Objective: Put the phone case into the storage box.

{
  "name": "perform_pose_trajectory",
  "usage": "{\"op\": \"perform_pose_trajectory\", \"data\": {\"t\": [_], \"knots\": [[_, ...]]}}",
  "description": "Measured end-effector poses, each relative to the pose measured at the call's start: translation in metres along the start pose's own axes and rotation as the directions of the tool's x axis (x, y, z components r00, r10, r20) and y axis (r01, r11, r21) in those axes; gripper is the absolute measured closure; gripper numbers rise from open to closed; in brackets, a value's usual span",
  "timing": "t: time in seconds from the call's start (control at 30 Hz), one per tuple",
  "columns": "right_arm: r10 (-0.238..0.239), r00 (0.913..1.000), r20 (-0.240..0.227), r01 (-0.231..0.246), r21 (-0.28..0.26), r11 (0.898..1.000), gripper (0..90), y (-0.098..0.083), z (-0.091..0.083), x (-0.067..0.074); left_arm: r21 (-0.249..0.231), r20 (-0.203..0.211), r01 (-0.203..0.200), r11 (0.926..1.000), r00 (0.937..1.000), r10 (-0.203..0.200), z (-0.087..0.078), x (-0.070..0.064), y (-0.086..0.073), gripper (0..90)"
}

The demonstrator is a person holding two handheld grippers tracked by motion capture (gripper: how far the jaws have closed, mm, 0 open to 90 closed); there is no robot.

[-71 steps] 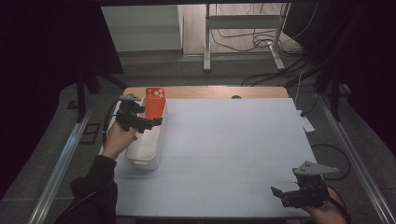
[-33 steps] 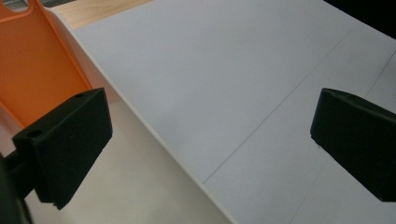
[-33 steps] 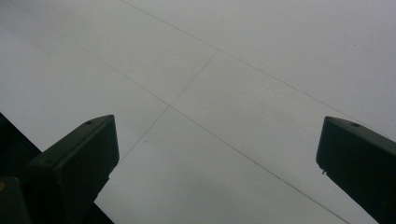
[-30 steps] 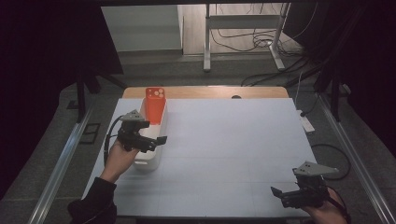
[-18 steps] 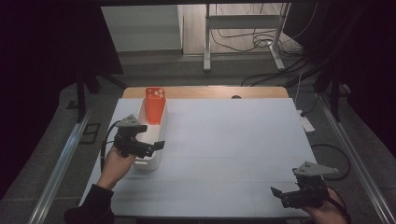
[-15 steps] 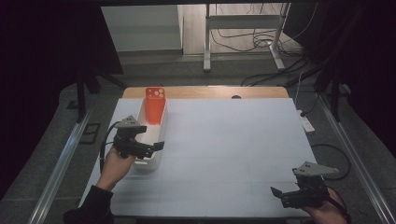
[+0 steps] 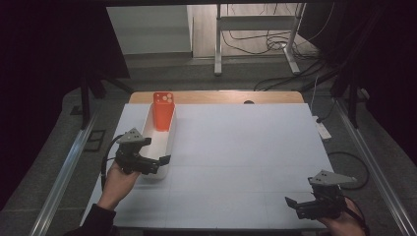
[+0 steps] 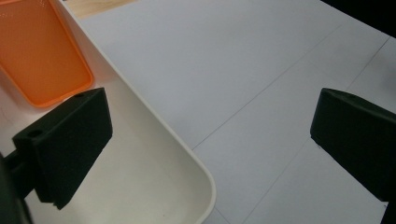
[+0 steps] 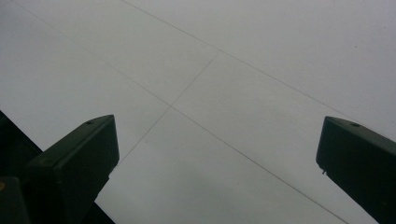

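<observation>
A: High view. How many items does the table [image 7: 236, 147] carry?

B: Two. One long white tray [image 7: 158, 147] lies along the table's left edge, running from near the far-left corner toward the middle of that edge. One orange phone case [image 7: 163, 111] stands tilted in the tray's far end. Two grippers are present: the left gripper [image 7: 162, 162] sits over the tray's near end, the right gripper [image 7: 291, 203] at the near-right corner, well apart from the tray.

A: Left gripper view. What lies between the two black jaws?

B: The jaws of the left gripper [image 8: 210, 154] stand wide apart, holding nothing. One jaw hangs inside the white tray [image 8: 159, 182], the other over bare table [image 8: 243, 70]; the tray's rounded near corner lies between them. The one orange phone case [image 8: 42, 60] shows at the upper left, inside the tray, clear of the jaws.

A: Right gripper view?

B: The right gripper [image 9: 215, 163] also has its two jaws spread, empty, above plain white table surface [image 9: 224, 65] crossed by thin seam lines.
</observation>
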State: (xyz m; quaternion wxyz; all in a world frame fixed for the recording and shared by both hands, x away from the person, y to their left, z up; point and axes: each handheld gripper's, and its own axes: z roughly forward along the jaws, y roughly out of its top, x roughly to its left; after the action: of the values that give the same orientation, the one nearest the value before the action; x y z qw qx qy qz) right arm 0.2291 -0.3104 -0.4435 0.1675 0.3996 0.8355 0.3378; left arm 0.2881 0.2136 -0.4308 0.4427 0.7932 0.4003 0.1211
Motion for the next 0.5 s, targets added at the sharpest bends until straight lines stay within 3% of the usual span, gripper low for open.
{"op": "perform_pose_trajectory", "data": {"t": [0.5], "knots": [[0.006,1.0,0.002,-0.006,-0.003,1.0,0.0,0.0,-0.001,-0.001,0.006,-0.028,-0.006,1.0,0.9996,0.007,-0.01,-0.01,-0.013,0.0]]}}
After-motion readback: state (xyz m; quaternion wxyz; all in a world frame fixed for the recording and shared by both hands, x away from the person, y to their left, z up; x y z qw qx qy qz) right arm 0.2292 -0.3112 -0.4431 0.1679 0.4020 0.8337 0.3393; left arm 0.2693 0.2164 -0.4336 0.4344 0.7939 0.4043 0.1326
